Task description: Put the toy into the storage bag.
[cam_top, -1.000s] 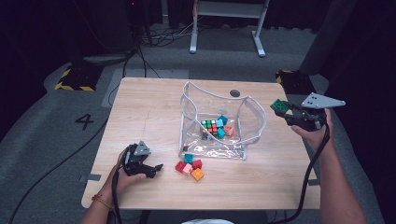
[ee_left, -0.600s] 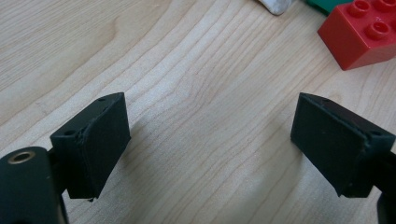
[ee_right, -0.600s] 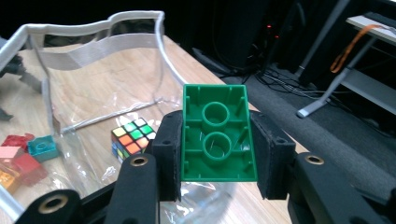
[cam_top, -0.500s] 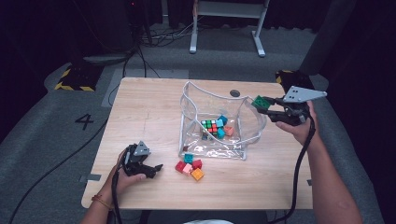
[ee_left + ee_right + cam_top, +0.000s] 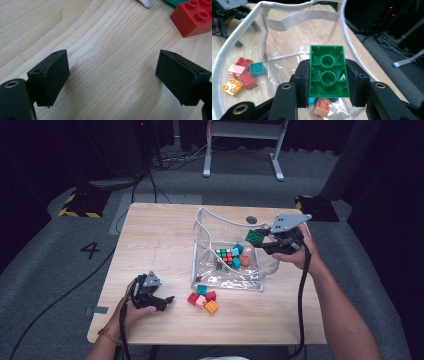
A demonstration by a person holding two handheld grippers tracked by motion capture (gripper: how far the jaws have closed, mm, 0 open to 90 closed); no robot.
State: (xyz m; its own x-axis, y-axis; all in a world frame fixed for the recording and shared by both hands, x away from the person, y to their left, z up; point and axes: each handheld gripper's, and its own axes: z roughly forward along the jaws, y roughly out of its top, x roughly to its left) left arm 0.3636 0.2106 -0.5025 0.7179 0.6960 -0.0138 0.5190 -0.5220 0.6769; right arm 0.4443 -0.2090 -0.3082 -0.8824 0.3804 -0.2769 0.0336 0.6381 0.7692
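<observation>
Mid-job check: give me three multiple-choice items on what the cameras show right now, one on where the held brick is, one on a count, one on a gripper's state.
1. Where is the green plastic brick?
A. lying on the table
B. between the right gripper's jaws
C. at the bag's bottom

2. How many loose bricks lie on the wooden table outside the clear plastic bag?
A. one
B. four
C. nine

3. How do the left gripper's jaws stand?
A. open, nothing between them
B. shut on a red brick
C. shut on the bag's strap

Answers: 1 B, both pads press its sides. 2 B, teal, red, pink and orange sit clustered. 3 A, bare wood shows between them.
</observation>
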